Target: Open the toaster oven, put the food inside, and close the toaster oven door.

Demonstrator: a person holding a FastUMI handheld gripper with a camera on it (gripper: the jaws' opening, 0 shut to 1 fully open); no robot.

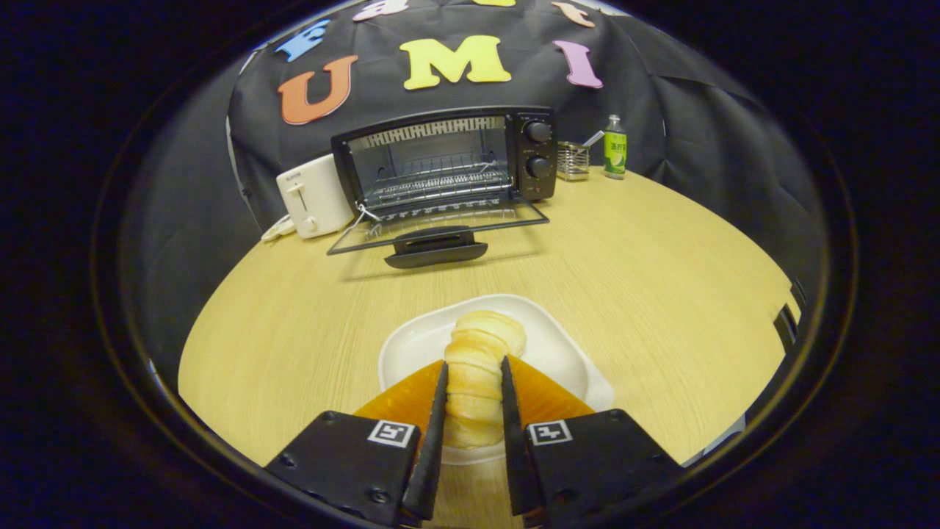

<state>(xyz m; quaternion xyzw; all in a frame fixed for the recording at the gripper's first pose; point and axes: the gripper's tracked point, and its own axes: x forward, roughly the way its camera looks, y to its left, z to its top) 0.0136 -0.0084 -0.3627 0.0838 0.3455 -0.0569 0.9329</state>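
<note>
A: Looking along the gripper's fingers, where is the food?

B: The gripper point(474, 371) has its two fingers drawn in narrow on either side of a pale, ridged bread roll point(481, 367), and both appear to press on its flanks. The roll runs lengthwise between them, its far end reaching just beyond the fingertips point(443, 367).

A: What is under it?

B: A white plate point(418, 345) near the tabletop's near edge. Whether the roll rests on it or is lifted clear, I cannot tell.

A: And the toaster oven?

B: The toaster oven point(444, 158) stands well beyond the fingers at the far edge of the wooden tabletop point(646, 257). Its glass door point(437, 228) is folded down flat toward the plate, with the wire rack point(437, 184) showing inside.

A: Anything beside it?

B: A white toaster point(314, 195) touches its left side; on its right sit a metal mesh holder point(573, 162) and a green-labelled bottle point(615, 147).
</note>
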